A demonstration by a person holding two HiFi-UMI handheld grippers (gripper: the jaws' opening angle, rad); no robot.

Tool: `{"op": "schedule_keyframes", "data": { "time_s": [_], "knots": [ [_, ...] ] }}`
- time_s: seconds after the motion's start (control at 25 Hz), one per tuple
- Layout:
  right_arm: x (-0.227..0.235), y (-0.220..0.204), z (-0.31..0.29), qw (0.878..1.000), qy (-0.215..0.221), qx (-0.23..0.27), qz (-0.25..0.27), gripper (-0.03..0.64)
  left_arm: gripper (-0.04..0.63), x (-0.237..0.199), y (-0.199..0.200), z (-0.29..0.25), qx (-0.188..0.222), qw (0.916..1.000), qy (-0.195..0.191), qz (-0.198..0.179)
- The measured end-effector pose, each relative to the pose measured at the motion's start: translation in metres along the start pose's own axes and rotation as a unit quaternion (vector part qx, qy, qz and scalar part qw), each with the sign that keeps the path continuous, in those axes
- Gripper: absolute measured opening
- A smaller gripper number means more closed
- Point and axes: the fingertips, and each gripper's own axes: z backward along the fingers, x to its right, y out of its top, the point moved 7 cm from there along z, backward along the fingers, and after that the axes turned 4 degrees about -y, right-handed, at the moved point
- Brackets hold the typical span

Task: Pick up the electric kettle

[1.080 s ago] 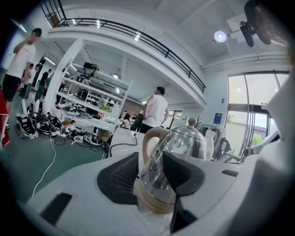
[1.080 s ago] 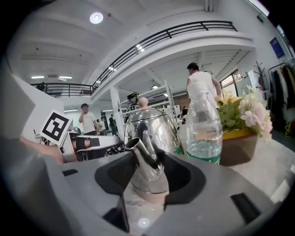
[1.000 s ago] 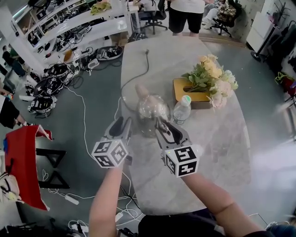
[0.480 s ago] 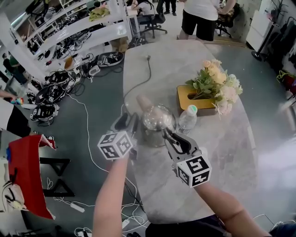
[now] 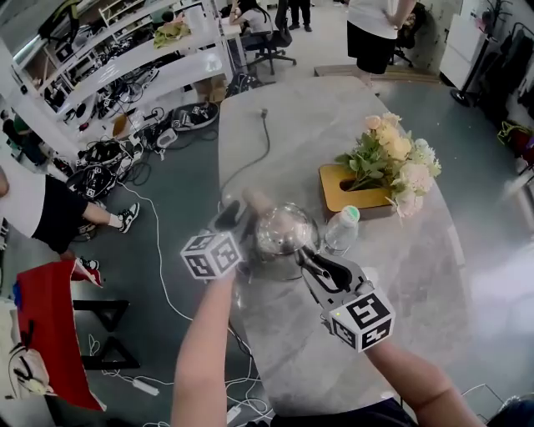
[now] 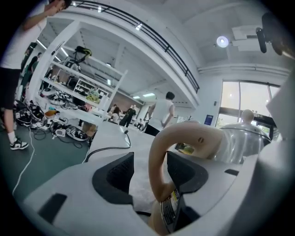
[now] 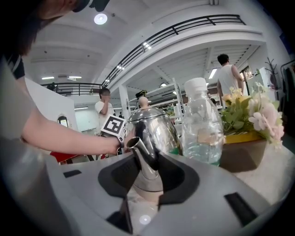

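A steel electric kettle with a beige handle stands near the left edge of the marble table. My left gripper is at the handle. In the left gripper view the handle runs between the jaws of that gripper. These jaws have just been opening; a gap shows beside the left pad. My right gripper reaches the kettle from the near side. In the right gripper view its jaws are shut on the spout.
A clear water bottle stands just right of the kettle. Behind it is a yellow box of flowers. A power cord trails across the far table. Cables and gear litter the floor at left. A person stands beyond the table.
My left gripper has moved right, from beside the table's edge to the kettle's handle. The right gripper has stayed at the spout. The kettle has not moved.
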Motion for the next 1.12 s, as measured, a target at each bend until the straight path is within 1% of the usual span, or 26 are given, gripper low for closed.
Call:
{"op": "schedule_keyframes", "data": {
  "time_s": [0.08, 0.16, 0.36, 0.44, 0.52, 0.6, 0.76, 0.92, 1.12],
  "knots": [
    [0.001, 0.0, 0.0, 1.0, 0.005, 0.002, 0.0, 0.11, 0.196, -0.001, 0.003, -0.002, 0.008, 0.9994, -0.033, 0.008],
    [0.002, 0.001, 0.0, 1.0, 0.009, 0.003, 0.002, 0.11, 0.196, -0.003, 0.005, -0.005, 0.006, 0.9981, -0.059, 0.012],
    [0.003, 0.001, 0.001, 1.0, 0.011, 0.005, 0.002, 0.112, 0.196, -0.005, 0.007, -0.013, -0.011, 0.9947, -0.102, 0.004],
    [0.003, 0.0, 0.0, 1.0, 0.01, 0.005, 0.003, 0.11, 0.195, -0.006, 0.007, -0.015, -0.013, 0.9923, -0.122, 0.011],
    [0.003, 0.001, 0.0, 1.0, 0.009, 0.005, 0.004, 0.111, 0.167, -0.005, 0.007, -0.016, -0.01, 0.9907, -0.134, 0.023],
    [0.002, 0.001, 0.0, 1.0, 0.008, 0.005, 0.006, 0.11, 0.166, -0.005, 0.007, -0.015, -0.009, 0.9913, -0.129, 0.023],
    [0.002, 0.003, 0.0, 1.0, 0.001, 0.002, 0.02, 0.107, 0.141, -0.002, 0.006, -0.014, -0.018, 0.9952, -0.096, -0.007],
    [0.002, 0.008, 0.002, 1.0, -0.002, 0.003, 0.023, 0.104, 0.131, 0.001, 0.006, -0.01, -0.016, 0.9977, -0.064, -0.013],
    [0.001, 0.005, 0.004, 1.0, 0.002, 0.006, 0.028, 0.103, 0.127, 0.005, 0.007, -0.003, -0.01, 0.9985, -0.047, -0.025]
  ]
}}
